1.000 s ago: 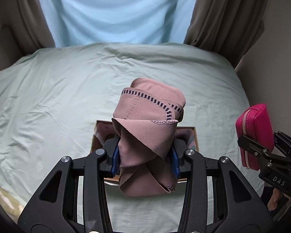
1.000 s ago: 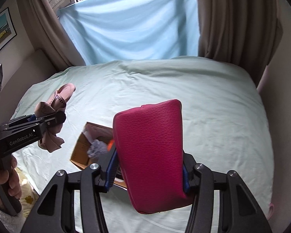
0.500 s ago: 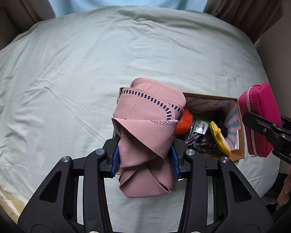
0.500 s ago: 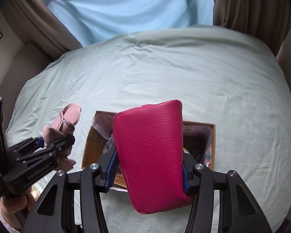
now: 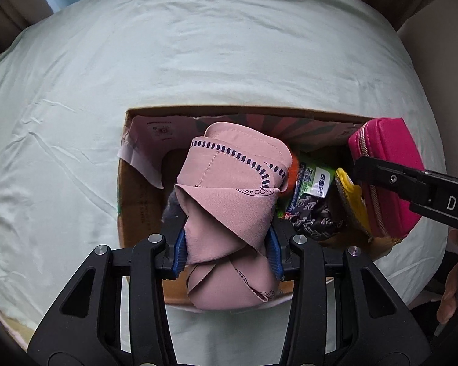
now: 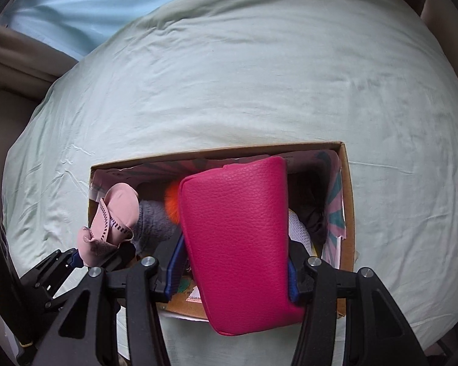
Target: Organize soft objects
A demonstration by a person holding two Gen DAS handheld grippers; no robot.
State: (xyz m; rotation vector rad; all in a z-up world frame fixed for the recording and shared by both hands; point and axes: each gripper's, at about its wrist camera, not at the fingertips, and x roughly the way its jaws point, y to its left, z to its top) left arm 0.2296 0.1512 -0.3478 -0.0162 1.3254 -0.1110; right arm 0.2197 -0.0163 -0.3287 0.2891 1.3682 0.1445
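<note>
We hold both grippers over the open cardboard box (image 5: 139, 189) on the pale green bedsheet (image 5: 229, 61). Our left gripper (image 5: 227, 251) has the folded pink cloth (image 5: 229, 201) between its blue pads, jaws opening, pads touching the fabric. Our right gripper (image 6: 230, 271) holds the magenta zip pouch (image 6: 238, 238) — jaws opening too. Inside the box lie a grey knit piece (image 6: 155, 219), an orange pompom (image 6: 172, 202) and a green packet (image 5: 316, 180).
</note>
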